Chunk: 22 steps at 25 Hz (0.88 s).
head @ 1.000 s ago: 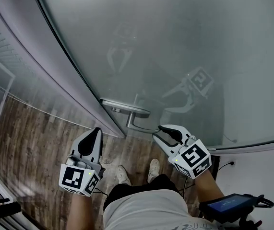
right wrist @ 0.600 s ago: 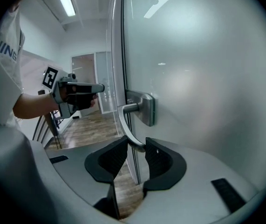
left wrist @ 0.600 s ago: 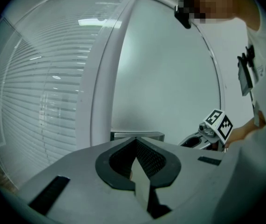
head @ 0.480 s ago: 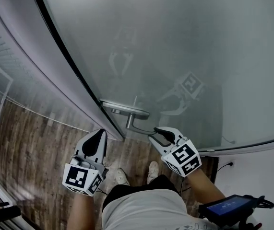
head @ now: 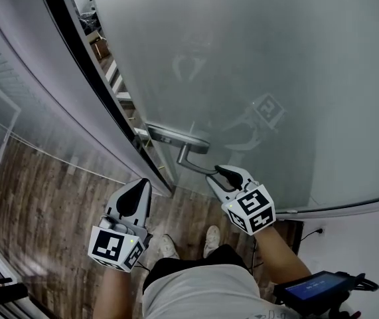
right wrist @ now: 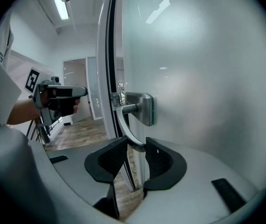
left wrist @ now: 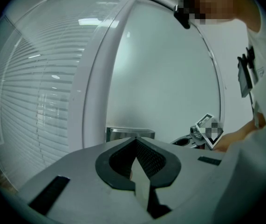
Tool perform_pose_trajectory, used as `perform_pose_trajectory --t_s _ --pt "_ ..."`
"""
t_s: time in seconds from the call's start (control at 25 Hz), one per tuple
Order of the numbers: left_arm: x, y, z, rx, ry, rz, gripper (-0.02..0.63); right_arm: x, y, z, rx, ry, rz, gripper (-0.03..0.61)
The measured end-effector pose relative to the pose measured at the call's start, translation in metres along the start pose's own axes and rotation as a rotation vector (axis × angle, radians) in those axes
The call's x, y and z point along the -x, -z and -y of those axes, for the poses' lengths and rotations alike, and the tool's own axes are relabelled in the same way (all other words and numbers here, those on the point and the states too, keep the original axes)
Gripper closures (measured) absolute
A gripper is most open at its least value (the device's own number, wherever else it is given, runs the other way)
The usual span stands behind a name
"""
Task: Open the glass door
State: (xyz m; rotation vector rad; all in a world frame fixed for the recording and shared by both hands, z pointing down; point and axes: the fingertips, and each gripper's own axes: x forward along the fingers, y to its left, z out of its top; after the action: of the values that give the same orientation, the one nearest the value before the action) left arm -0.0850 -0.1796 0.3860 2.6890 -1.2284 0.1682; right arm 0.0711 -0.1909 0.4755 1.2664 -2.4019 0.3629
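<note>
Glass door (head: pixel 275 58), frosted, stands slightly ajar, with a narrow dark gap (head: pixel 99 48) between its latch edge and the grey door frame (head: pixel 50 72). The metal lever handle (head: pixel 192 165) is mounted on a backplate (head: pixel 176 138) close to that edge. Its long axis runs from the backplate out toward the person and downward, curving slightly. The right tongs (head: pixel 214 175) lie directly below and in line with the lever. Their jaws are closed on the lever's free end at a fairly wide setting, one pad on each side of the bar, as the right gripper view confirms. The left tongs (head: pixel 136 190) are closed pad to pad with nothing between them. They hover above the wooden floor (head: pixel 36 198), low beside the frame and well apart from the handle. The right hand is therefore the working hand. The coming move probably depends on keeping the lever depressed while carrying its tip sideways, across the lever's long axis, so that the gap widens. Whether the door swings toward the person or away cannot be determined from these views.
</note>
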Motion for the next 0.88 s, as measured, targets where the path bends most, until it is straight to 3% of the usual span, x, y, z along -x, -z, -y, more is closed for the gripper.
perform_pose_trajectory --t_s 0.88 --pt "0.017 -0.010 0.006 -0.001 -0.032 0.035 0.612 -0.012 -0.040 0.059 -0.013 0.080 0.000 0.459"
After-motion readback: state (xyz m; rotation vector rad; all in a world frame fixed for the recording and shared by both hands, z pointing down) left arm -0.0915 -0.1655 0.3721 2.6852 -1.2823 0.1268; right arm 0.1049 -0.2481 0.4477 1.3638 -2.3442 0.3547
